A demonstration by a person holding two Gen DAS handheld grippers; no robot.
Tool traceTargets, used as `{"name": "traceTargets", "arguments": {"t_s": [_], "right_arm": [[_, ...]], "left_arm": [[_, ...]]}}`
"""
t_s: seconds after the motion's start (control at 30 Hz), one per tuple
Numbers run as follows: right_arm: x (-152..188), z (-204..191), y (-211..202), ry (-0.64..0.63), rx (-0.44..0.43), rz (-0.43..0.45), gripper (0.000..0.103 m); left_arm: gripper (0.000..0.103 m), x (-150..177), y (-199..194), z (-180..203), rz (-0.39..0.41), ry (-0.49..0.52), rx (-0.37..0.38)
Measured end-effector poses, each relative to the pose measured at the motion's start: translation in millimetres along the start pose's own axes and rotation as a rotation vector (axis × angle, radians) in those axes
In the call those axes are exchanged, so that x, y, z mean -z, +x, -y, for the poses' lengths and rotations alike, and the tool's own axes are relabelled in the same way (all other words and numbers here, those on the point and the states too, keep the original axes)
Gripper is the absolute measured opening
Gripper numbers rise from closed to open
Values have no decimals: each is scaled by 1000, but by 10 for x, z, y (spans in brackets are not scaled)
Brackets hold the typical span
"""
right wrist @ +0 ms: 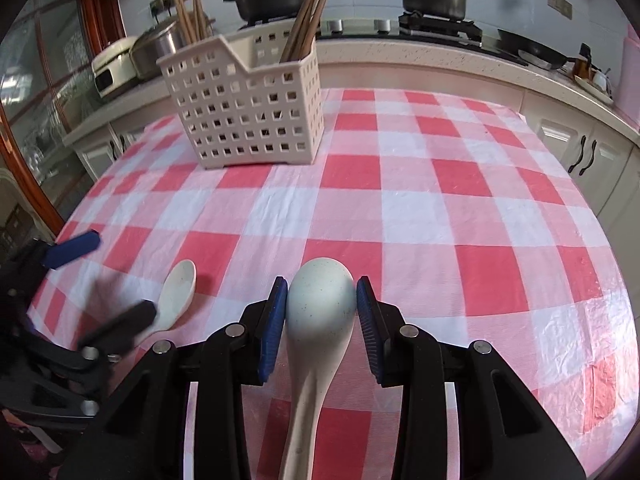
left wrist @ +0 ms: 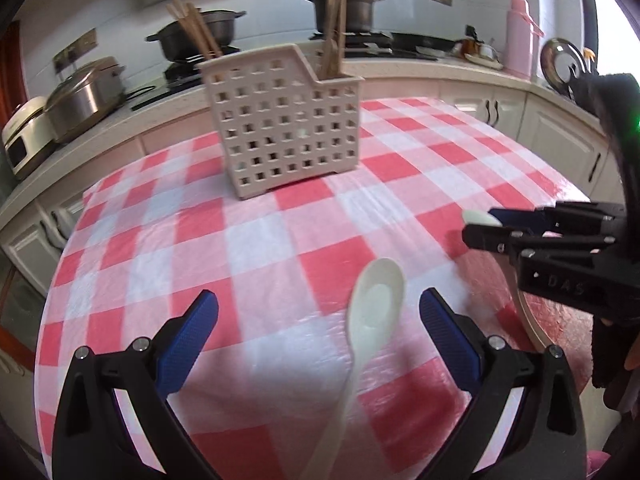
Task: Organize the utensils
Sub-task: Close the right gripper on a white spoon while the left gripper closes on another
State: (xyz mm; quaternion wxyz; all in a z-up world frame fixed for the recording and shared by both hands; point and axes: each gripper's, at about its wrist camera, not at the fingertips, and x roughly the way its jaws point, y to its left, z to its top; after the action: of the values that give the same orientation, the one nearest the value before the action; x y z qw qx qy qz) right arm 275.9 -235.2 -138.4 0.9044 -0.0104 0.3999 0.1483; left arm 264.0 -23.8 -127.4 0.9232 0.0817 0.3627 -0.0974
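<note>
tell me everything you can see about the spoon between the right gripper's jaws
The pale blue-green speckled spoon with a cream handle looks ceramic or plastic and glossy. Its rounded bowl shows its convex back, pointing away from the camera towards the white perforated plastic utensil basket; the handle runs back under the right gripper. The blue ribbed jaws press the bowl's two sides. It sits over the red and white checked tablecloth; whether it is lifted clear I cannot tell. In the left wrist view only its tip shows.

Red-and-white checked tablecloth (right wrist: pixel 400 200); beige holder (right wrist: pixel 248 120); cream spoon (left wrist: pixel 372 312).
</note>
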Motion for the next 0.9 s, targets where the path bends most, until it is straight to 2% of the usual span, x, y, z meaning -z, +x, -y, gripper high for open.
{"name": "traceTargets", "arguments": {"t_s": [0.23,0.33,0.43,0.47,0.5,0.57,0.9], "right_arm": [[47,103,-55,29,-33,30,34],[69,145,-58,41,-45,34,35],[83,181,-72,47,-53,42,35],[83,189,-80,50,-54,45,35],[83,197,-87,51,-55,50,35],[85,200,-93,54,-56,53,35],[64,120,-193,51,-54,98,35]], "left_arm": [[84,-72,219,191,-62,45,35],[76,-97,307,253,-90,59,42],[65,-106,381,276,-118,60,59],[57,-104,398,279,-124,61,61],[45,-102,415,287,-131,62,64],[33,-96,438,292,-141,62,83],[30,-98,273,248,-89,53,81]]}}
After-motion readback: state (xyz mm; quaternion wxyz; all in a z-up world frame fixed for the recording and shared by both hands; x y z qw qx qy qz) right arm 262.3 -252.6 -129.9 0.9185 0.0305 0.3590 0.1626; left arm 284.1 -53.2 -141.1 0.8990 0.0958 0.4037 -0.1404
